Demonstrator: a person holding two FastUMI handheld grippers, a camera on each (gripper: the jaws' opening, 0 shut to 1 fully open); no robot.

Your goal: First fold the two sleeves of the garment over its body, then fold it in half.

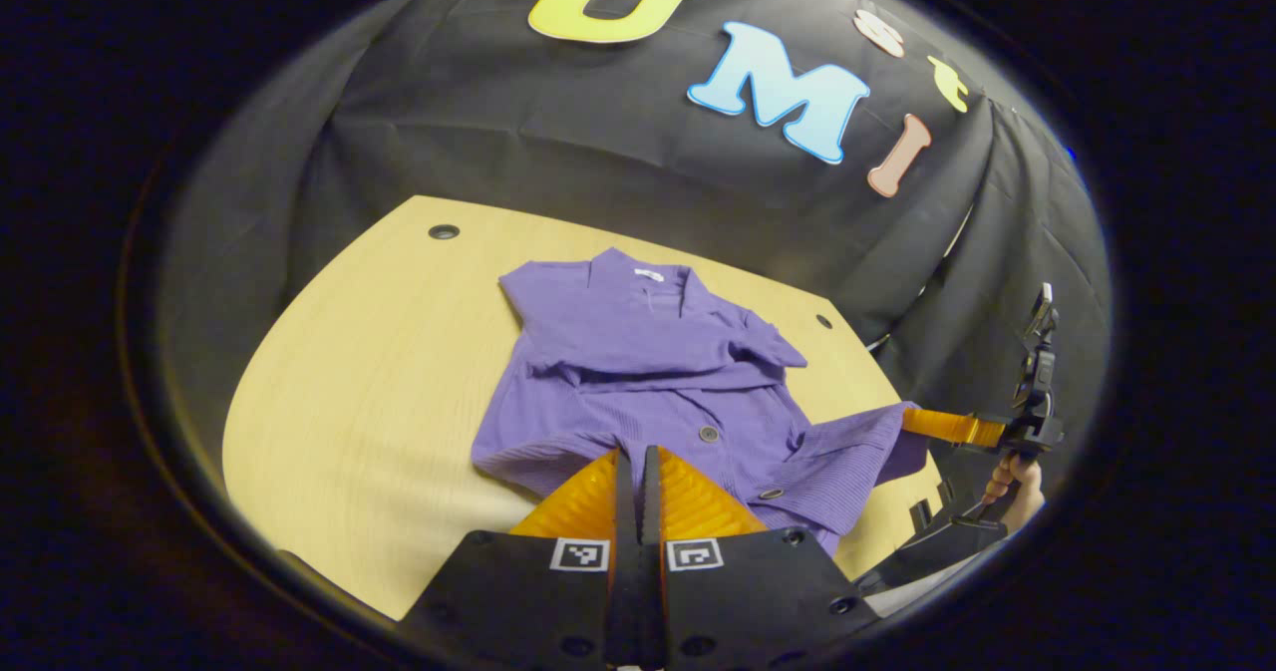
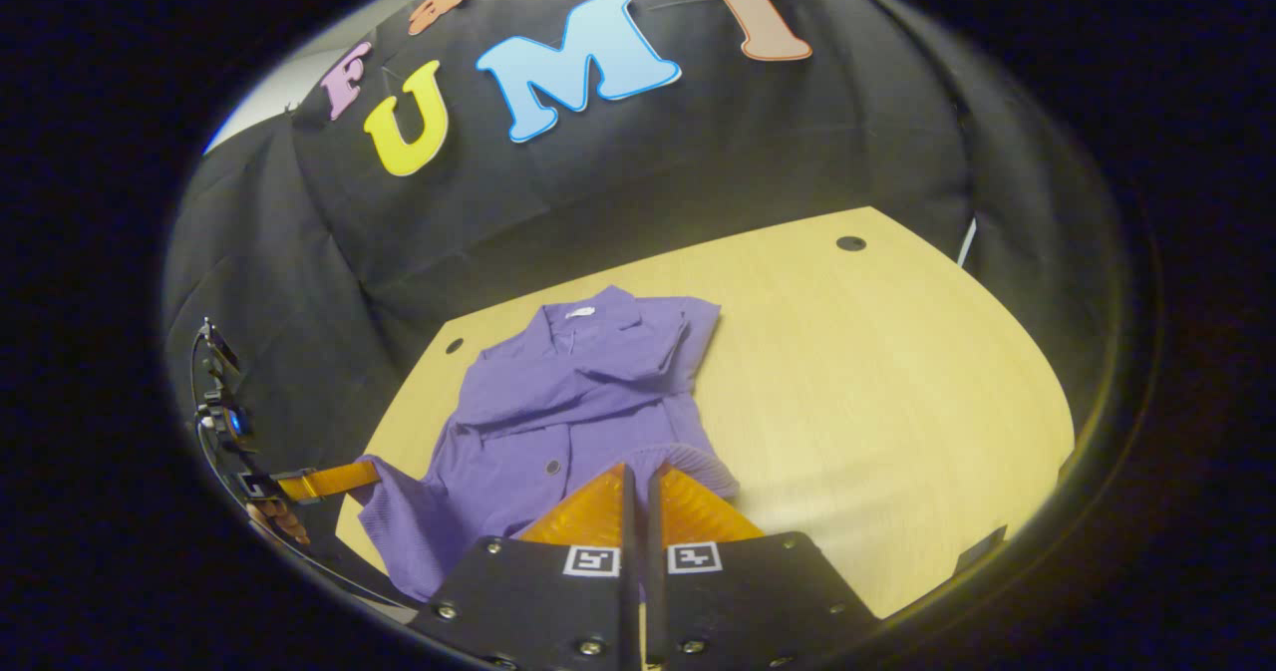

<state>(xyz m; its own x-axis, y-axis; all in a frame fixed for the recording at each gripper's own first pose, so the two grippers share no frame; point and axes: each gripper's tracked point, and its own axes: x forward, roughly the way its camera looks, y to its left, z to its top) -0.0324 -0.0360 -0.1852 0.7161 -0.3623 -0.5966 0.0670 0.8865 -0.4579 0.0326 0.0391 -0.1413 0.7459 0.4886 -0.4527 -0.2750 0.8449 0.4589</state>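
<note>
I see the purple ribbed-knit garment (image 1: 638, 372), buttoned, lying on the pale wood-grain tabletop (image 1: 379, 392), both sleeves folded across its chest. My left hand-held gripper (image 1: 636, 457) is pinched closed on the hem's corner; my right hand-held gripper (image 2: 638, 477) likewise clamps the other hem corner, fabric lifted slightly.

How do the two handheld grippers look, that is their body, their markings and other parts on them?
Each gripper, left gripper and right gripper, has a black body plate studded with round screws and carrying two small square black-and-white markers beside the fingers. The fingers are ribbed wedges that narrow toward the tips. Seen farther off, the right gripper has a black upright mount on top and a ridged handle.
</note>
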